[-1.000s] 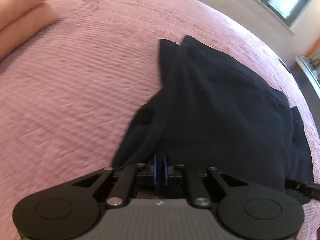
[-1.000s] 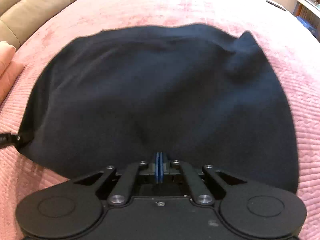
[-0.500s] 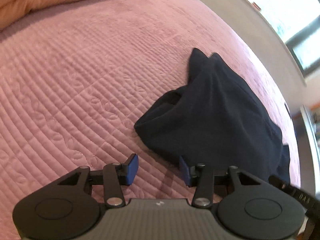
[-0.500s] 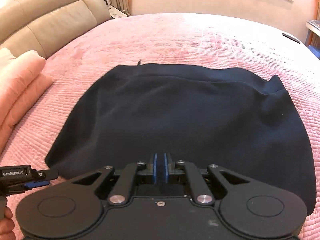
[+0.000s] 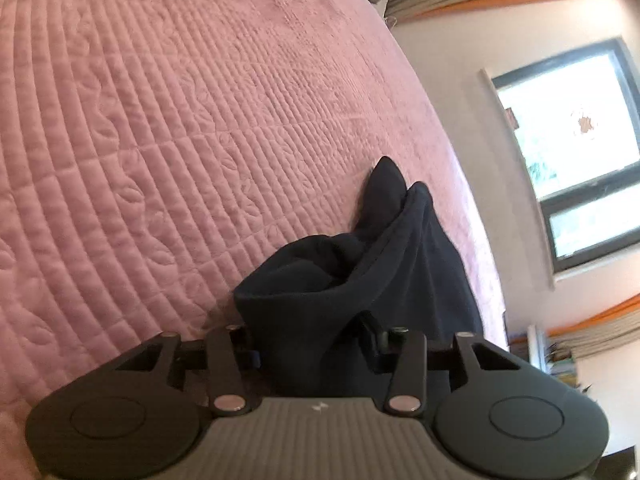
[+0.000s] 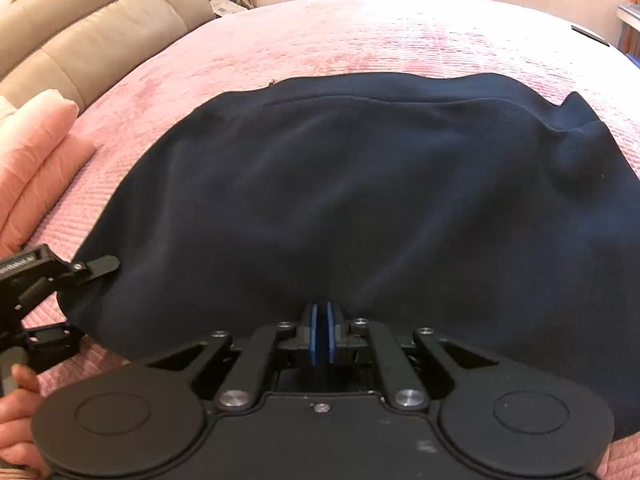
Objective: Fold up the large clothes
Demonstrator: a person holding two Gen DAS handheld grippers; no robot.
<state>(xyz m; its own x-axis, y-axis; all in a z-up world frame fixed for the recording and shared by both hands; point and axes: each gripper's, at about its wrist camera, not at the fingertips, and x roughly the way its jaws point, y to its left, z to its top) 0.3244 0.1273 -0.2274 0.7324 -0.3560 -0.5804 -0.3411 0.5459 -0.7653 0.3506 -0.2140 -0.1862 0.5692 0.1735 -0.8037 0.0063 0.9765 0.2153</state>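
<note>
While the left gripper point(image 5: 310, 346) spreads its fingers around a bunched corner of the dark navy fabric garment point(image 6: 360, 200) on the pink quilted bed point(image 5: 160, 120), the right gripper point(image 6: 320, 330) pinches the near hem. A regrasp seems in hand; next, the left must close on both layers.

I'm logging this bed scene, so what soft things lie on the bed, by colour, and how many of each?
Dark navy: 1, the garment
Pink: 2, the bedspread and the pillow
Total: 3
</note>
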